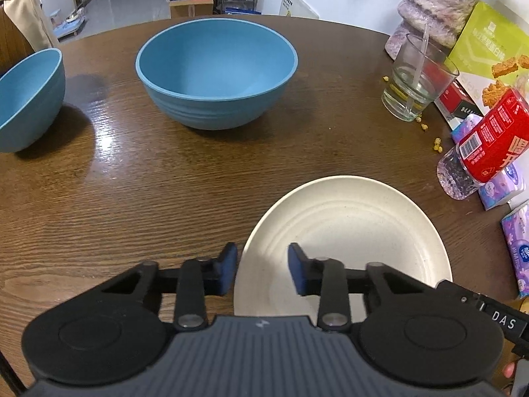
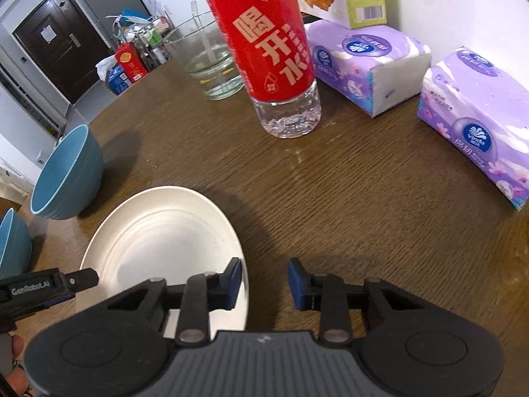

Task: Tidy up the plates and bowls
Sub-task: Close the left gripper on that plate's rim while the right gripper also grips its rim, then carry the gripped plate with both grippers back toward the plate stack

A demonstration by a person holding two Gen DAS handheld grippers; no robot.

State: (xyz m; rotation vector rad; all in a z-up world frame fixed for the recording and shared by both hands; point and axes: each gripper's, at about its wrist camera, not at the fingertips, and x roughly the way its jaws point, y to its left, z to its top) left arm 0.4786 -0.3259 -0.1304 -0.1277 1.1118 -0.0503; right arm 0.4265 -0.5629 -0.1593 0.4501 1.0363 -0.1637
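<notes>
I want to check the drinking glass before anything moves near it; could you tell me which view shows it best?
The left wrist view: the drinking glass stands unobstructed. In the right wrist view, the red-labelled bottle hides its right side.

The brown wood-grain table [image 1: 148, 205] is bare between the cream round plate [image 1: 347, 231] and the two blue ribbed bowls [image 1: 216, 72] [image 1: 28, 99], giving open passage on the left side. The right side is crowded (clear drinking glass [image 1: 416, 79], red-labelled water bottle [image 2: 267, 49], purple tissue packs [image 2: 367, 63]). A bare strip lies between plate and packs.
</notes>
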